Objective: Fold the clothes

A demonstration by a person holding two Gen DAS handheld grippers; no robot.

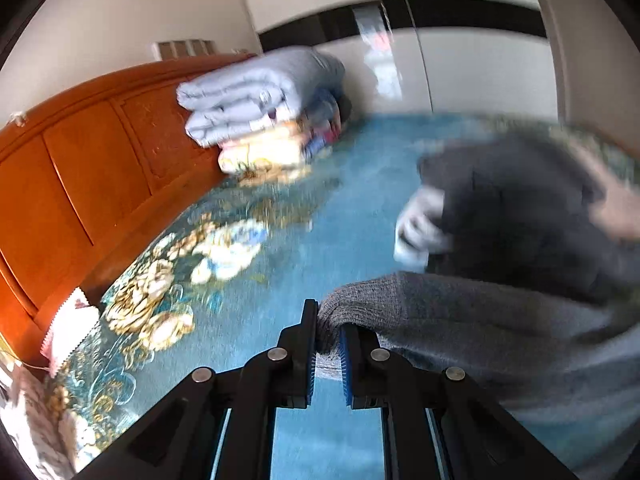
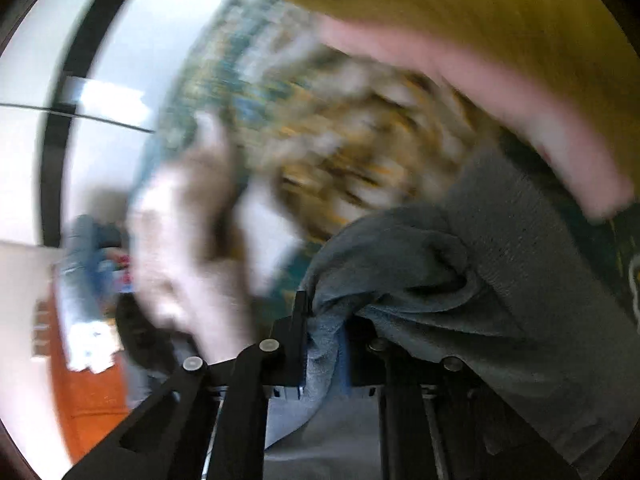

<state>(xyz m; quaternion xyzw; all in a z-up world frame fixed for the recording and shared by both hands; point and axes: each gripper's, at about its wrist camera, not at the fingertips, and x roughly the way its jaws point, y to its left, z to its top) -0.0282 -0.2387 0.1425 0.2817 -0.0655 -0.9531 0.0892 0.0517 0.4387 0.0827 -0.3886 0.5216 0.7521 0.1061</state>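
Note:
A grey knit garment (image 1: pixel 460 320) hangs between both grippers above the blue floral bedspread (image 1: pixel 280 248). My left gripper (image 1: pixel 328 336) is shut on its ribbed edge, which bunches between the blue pads. In the right wrist view my right gripper (image 2: pixel 322 320) is shut on another bunched part of the grey garment (image 2: pixel 480 280), which drapes off to the right. That view is strongly blurred. A blurred hand with the other gripper (image 1: pixel 500 216) shows at the right of the left wrist view.
A stack of folded quilts (image 1: pixel 260 108) leans against the orange wooden headboard (image 1: pixel 100 168) at the back of the bed. A white wardrobe (image 1: pixel 440 60) stands behind. A blurred hand (image 2: pixel 188 240) and a forearm (image 2: pixel 500 96) cross the right wrist view.

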